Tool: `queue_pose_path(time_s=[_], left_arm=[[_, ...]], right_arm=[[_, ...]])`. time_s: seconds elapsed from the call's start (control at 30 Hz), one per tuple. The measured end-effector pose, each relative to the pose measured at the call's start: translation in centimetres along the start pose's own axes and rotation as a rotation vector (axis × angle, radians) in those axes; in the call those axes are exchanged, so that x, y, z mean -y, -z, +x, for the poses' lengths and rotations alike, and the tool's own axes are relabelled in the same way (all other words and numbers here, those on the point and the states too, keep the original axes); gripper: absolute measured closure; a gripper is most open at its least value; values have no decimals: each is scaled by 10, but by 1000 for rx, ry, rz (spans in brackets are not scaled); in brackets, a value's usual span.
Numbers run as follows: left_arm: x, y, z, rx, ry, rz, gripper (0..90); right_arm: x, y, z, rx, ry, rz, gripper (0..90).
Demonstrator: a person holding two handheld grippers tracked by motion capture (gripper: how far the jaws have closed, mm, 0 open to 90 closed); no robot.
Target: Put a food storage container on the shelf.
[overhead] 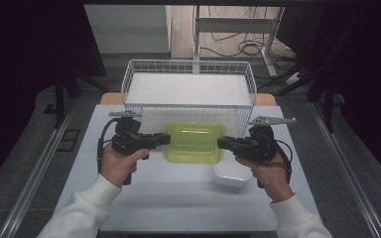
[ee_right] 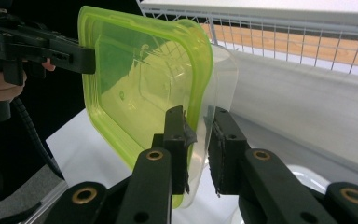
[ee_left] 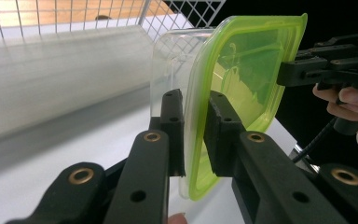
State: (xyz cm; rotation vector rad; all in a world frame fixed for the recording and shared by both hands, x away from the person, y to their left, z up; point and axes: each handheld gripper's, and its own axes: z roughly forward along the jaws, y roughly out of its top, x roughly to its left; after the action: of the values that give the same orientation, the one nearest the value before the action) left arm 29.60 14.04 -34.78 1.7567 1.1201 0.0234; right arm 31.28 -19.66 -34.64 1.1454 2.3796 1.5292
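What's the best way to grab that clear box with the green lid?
By its rim at the two short ends, one gripper from each side. The green-lidded box is wide with a thin overhanging lip, which the left gripper and right gripper each pinch.

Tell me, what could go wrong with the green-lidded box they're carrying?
Each tongs pinches only the rim of the green-lidded box, left tongs on one end, right tongs on the other. If one hand pulls away faster, it might slip out. It could also bump the wire basket just behind it.
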Motion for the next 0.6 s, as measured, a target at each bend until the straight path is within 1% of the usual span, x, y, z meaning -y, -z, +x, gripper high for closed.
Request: queue_pose_path(time_s=[0.17,0.37,0.6], left_arm=[[-10,-1,3,-7,-10,-9,793],[-19,-1,9,-5,-13,-25,793],[-32,3,13,-7,-20,-44,794]], right_arm=[[-9,-2,-3,1,2,-14,778],[-19,-6,-8,2,12,-25,779],[-36,-9,-8,5,28,-38,780]])
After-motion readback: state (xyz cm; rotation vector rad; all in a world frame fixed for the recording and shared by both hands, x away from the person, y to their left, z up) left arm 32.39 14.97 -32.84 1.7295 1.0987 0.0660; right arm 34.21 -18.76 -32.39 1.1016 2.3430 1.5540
